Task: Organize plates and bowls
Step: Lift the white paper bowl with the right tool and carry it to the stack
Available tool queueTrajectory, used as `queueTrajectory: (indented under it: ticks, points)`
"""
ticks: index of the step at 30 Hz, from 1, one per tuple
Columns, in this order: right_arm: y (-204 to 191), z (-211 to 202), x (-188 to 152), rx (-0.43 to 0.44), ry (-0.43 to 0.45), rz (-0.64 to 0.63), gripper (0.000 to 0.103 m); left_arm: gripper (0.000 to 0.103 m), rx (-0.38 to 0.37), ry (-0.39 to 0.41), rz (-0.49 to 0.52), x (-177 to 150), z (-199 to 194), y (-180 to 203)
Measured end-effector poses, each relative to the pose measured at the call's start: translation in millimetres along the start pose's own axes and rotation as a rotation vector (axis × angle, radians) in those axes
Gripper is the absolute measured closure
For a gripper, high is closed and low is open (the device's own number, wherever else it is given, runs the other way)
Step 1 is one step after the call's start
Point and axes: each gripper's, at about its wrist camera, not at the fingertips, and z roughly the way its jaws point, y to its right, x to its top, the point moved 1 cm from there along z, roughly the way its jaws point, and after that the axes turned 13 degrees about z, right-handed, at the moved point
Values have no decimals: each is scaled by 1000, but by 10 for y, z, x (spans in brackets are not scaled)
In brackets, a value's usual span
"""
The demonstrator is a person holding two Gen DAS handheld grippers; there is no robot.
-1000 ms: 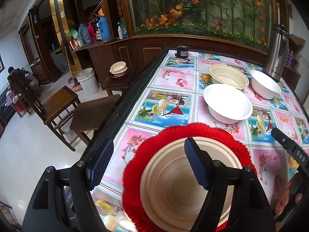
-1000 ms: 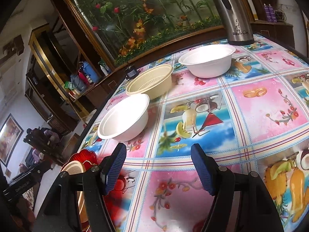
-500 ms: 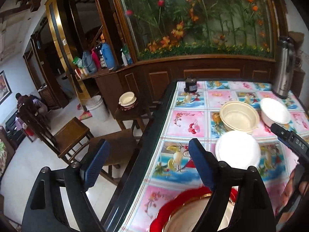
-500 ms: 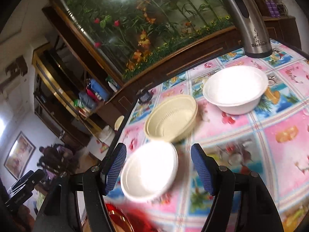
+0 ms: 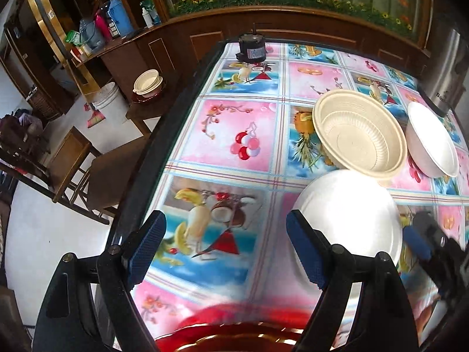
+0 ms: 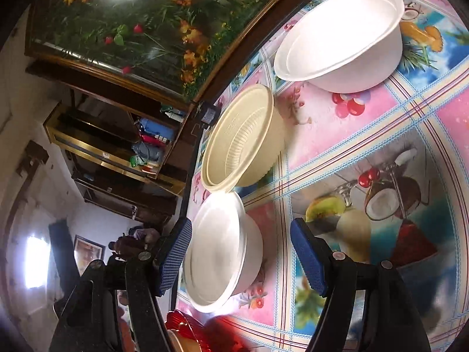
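**Bowls lined up on a fruit-print table**

A table under a bright fruit-and-flower cloth is standing against a dark wooden counter topped with artificial flowers. A cream bowl is sitting mid-table between two white bowls, the near white bowl close to the front edge by a red plate. The left gripper, jaws just widened, is hovering empty; the right gripper is straddling the near white bowl, pads apart.

Left of the cream bowl bare tabletop is lying open, while white bowls are crowding its near and right sides.
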Motion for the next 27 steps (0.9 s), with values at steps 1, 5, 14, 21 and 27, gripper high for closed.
queueTrajectory:
  ticks: [1,5,14,21,27]
  points:
    - [-11,22,-5,4,-11,-5,31,18,2,-2,7,0,9,45]
    - [-42,79,-32,17,-44,-10,31,18,3,-28,28,10,65,197]
    - [-58,170,-87,-5,-70,-11,39,18,-14,-94,28,-57,210,296]
    - [-53,220,-112,-33,-63,-29,50,18,-37,-114,12,-93,286,270]
    - [-22,258,-118,-58,-66,-27,66,43,-70,-103,2,-91,284,261]
